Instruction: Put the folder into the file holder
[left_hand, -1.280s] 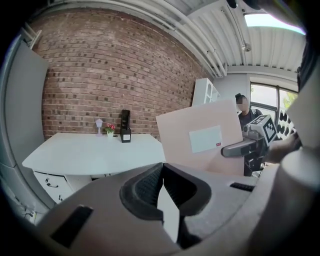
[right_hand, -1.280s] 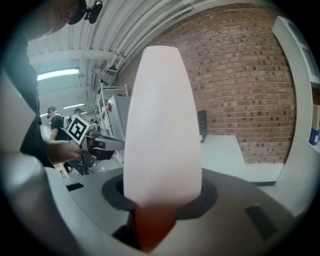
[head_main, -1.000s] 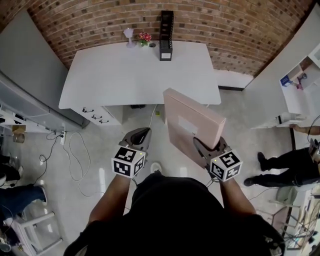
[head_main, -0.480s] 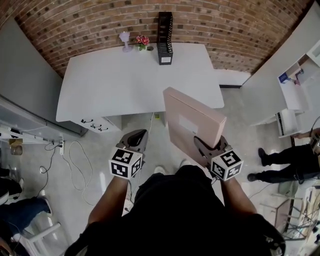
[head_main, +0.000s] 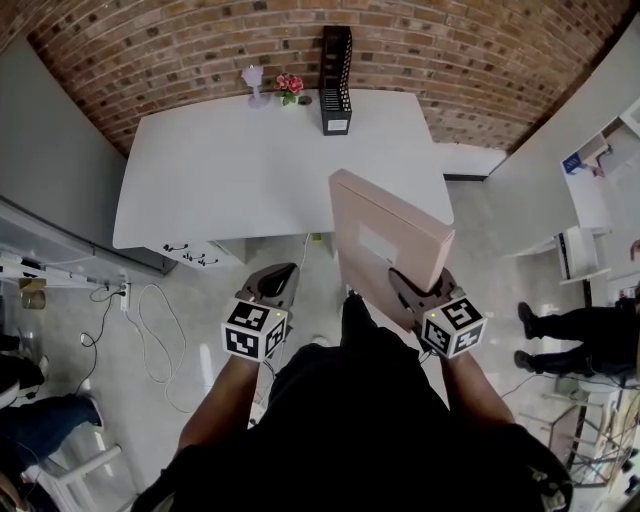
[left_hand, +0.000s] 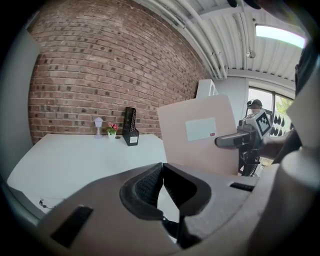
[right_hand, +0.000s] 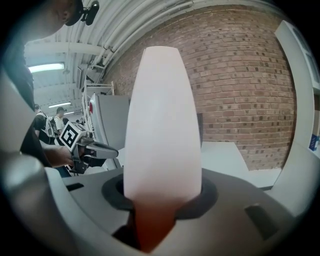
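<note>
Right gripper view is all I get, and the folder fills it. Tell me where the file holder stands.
Observer: The black file holder stands at the far edge of the white table, near the brick wall, ahead of the folder.
Operator: Report what's beside it.
Observer: A small pot of flowers and a small lamp, both to its left.
Operator: Check the left gripper.
Observer: The left gripper is shut and empty, held over the floor short of the table's near edge.
</note>
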